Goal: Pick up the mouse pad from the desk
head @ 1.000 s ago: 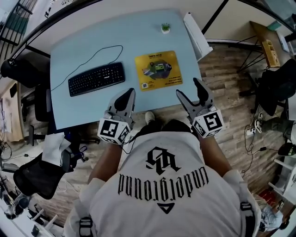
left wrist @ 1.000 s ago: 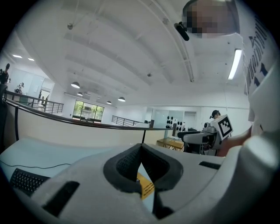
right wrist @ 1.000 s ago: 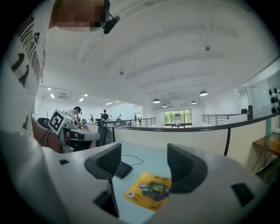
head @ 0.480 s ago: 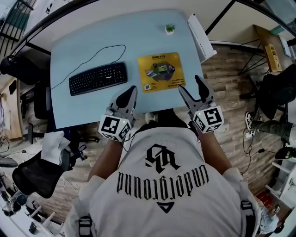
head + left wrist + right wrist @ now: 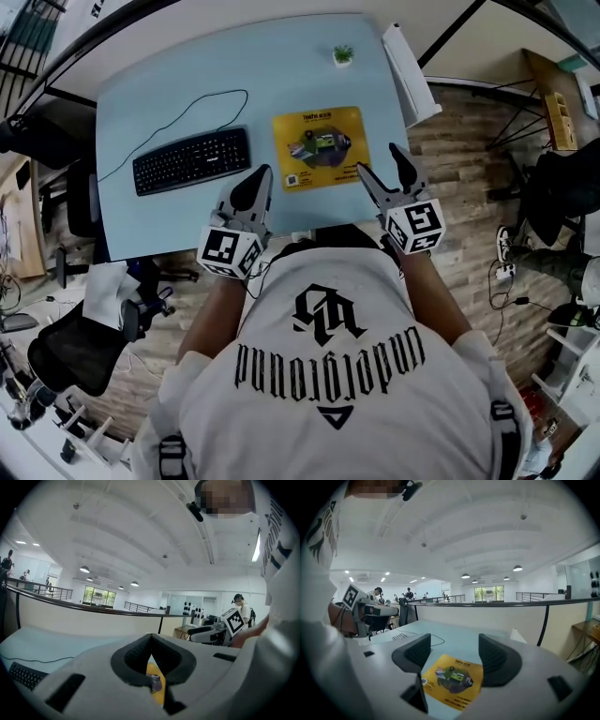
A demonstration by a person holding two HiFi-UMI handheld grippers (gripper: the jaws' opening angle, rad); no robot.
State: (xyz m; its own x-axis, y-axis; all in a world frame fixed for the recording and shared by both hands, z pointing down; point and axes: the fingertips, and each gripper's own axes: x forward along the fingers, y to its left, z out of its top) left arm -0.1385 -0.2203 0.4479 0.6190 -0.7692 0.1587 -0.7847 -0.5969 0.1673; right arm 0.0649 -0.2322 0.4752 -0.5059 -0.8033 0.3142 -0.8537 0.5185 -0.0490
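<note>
The yellow mouse pad (image 5: 321,148) lies flat on the light blue desk (image 5: 169,103), right of the middle. My right gripper (image 5: 379,164) hovers open at the pad's near right corner, nothing between its fingers. In the right gripper view the mouse pad (image 5: 452,679) shows just beyond the open right gripper (image 5: 454,656). My left gripper (image 5: 255,180) is over the desk's near edge, left of the pad, with its jaws shut and empty. In the left gripper view the left gripper (image 5: 150,637) has its tips together, and a strip of mouse pad (image 5: 156,693) shows below them.
A black keyboard (image 5: 192,159) with a trailing cable lies left of the pad. A small potted plant (image 5: 343,56) stands at the desk's far edge. A white flat object (image 5: 408,70) sits at the right edge. Office chairs (image 5: 66,356) stand on the floor at left.
Both grippers have moved forward over the desk's near edge toward the mouse pad, the right one further and lower. The pad has not moved.
</note>
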